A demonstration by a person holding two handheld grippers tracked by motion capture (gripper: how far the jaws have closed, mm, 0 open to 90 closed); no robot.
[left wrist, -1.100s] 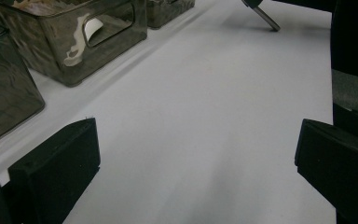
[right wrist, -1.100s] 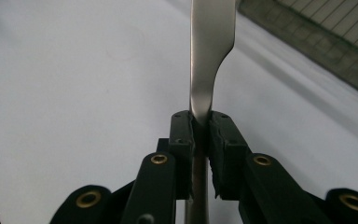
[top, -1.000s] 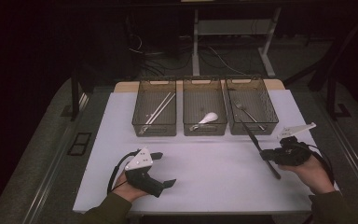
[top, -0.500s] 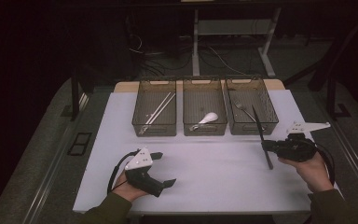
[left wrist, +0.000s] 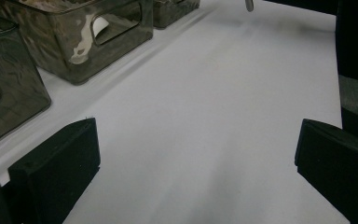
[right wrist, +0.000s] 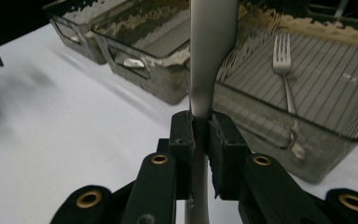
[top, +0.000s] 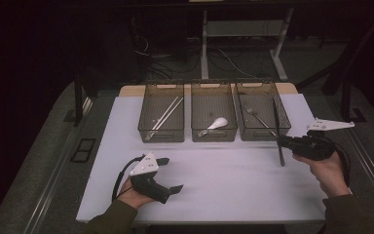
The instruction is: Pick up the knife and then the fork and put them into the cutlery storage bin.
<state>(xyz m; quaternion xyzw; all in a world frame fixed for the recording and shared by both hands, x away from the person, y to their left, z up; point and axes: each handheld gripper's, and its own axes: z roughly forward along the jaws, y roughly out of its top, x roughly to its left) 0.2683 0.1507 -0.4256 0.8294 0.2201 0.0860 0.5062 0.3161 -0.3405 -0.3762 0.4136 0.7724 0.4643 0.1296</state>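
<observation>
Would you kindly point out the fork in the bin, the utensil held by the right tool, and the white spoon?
fork (right wrist: 283, 70), right gripper view, on its neck below the tines.
held utensil (right wrist: 212, 51), right gripper view, on its flat shaft.
white spoon (top: 218, 123), high view, on its bowl.

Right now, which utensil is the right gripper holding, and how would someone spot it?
Find the three bins across the white table. Before the right one, the right gripper pinches a long flat metal utensil, the one piece outside the bins.
</observation>
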